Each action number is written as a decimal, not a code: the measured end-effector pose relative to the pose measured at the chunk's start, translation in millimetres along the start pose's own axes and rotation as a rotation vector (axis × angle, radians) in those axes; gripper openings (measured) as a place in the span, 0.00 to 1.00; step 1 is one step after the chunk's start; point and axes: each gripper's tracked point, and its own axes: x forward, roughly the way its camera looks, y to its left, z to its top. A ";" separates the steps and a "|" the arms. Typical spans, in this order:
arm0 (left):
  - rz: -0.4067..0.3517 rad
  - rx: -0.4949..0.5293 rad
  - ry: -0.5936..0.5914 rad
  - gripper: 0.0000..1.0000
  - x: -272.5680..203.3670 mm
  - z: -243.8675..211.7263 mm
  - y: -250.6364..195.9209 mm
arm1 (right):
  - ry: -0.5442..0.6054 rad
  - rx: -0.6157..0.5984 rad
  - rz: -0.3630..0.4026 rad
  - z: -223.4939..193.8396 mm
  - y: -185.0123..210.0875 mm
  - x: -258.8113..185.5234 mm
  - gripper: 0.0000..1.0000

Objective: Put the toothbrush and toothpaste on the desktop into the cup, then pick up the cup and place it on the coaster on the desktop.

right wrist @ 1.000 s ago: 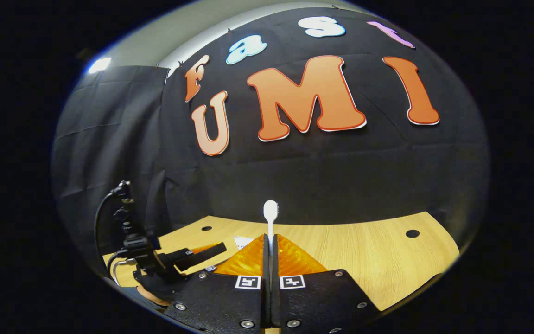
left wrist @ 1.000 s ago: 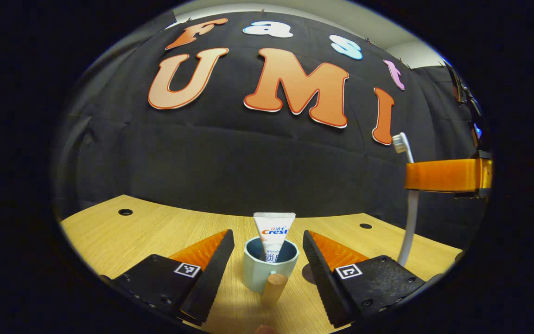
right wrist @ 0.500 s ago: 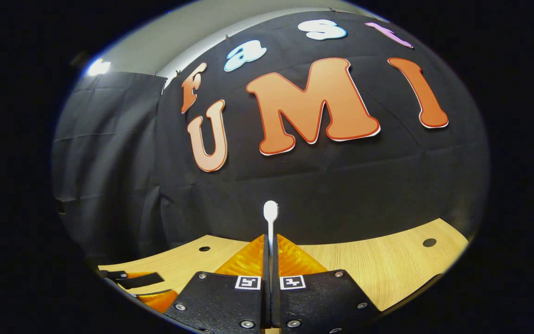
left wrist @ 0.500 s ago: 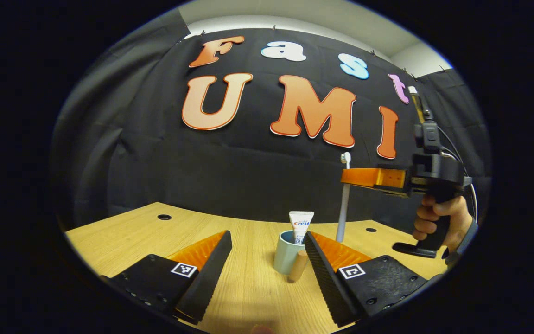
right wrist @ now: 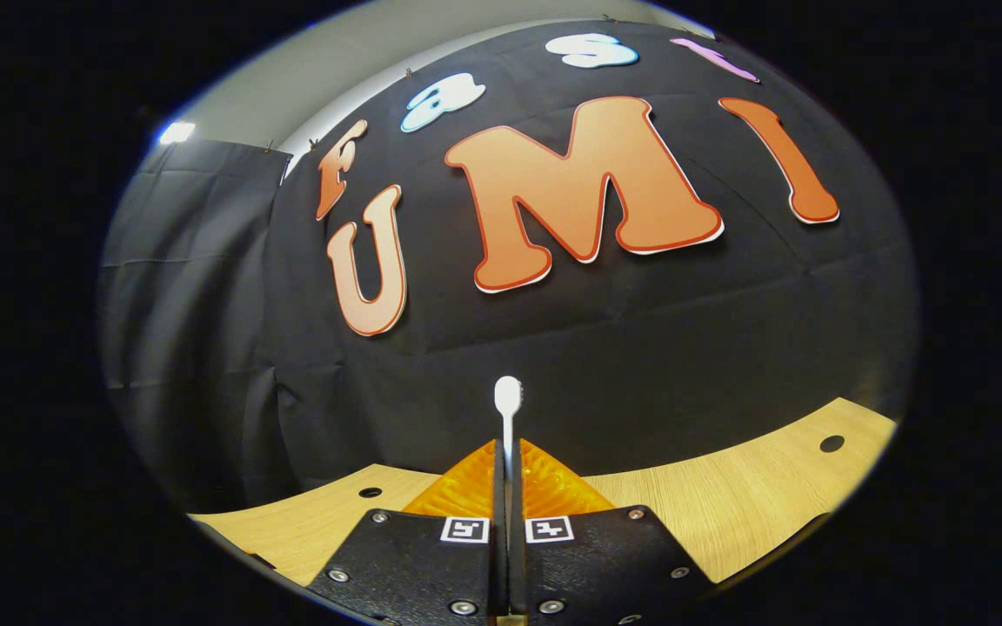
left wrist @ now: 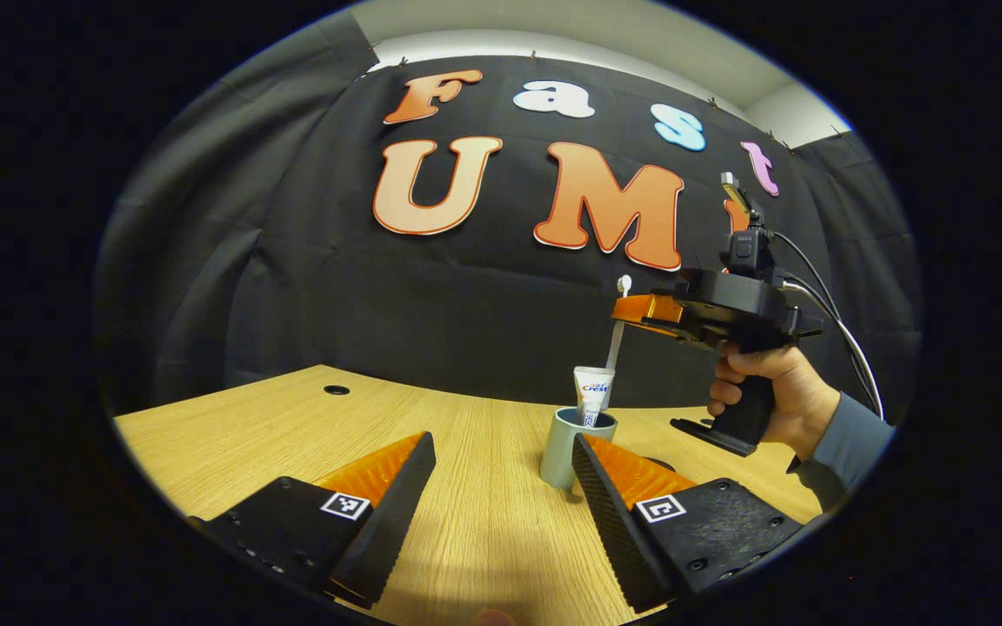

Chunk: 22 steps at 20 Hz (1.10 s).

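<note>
A pale blue-green cup (left wrist: 564, 448) stands on the wooden desktop (left wrist: 292, 435) with the toothpaste tube (left wrist: 594, 393) upright in it. In the left gripper view my left gripper (left wrist: 503, 443) is open and empty, and the cup sits just beyond its right finger. A hand (left wrist: 771, 391) holds my right gripper (left wrist: 631, 310) above the cup, shut on the white toothbrush (left wrist: 616, 335). The brush hangs head up, its lower end hidden behind the tube. In the right gripper view the toothbrush (right wrist: 508, 400) stands between the closed fingers of the right gripper (right wrist: 505, 452).
A dark flat sliver (left wrist: 659, 463), perhaps the coaster, lies on the desk right of the cup, mostly behind my left gripper's right finger. Small round holes (left wrist: 336, 389) (right wrist: 831, 443) mark the desktop (right wrist: 727, 504). The black cloth wall closes the far side.
My left gripper has drawn back and left from the cup, which now looks smaller and farther. The right gripper has carried the toothbrush leftward to just above the cup.
</note>
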 end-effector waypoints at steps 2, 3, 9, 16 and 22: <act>0.002 -0.014 -0.001 0.95 -2.7 -1.6 4.5 | 0.005 -0.015 -0.010 -7.9 -0.2 2.9 0.01; 0.003 -0.019 0.001 0.95 -3.8 -1.7 5.4 | 0.013 -0.017 -0.013 -13.0 -1.0 4.8 0.01; 0.018 -0.045 0.016 0.95 -8.1 -9.1 11.9 | 0.071 -0.037 -0.016 -38.9 -5.2 4.6 0.01; 0.017 -0.049 0.041 0.95 -7.7 -16.6 0.6 | 0.122 -0.038 -0.017 -55.1 -16.2 -10.2 0.04; 0.007 -0.044 0.056 0.95 -3.8 -11.3 -16.7 | 0.170 -0.076 0.034 -55.6 -17.1 -35.8 0.10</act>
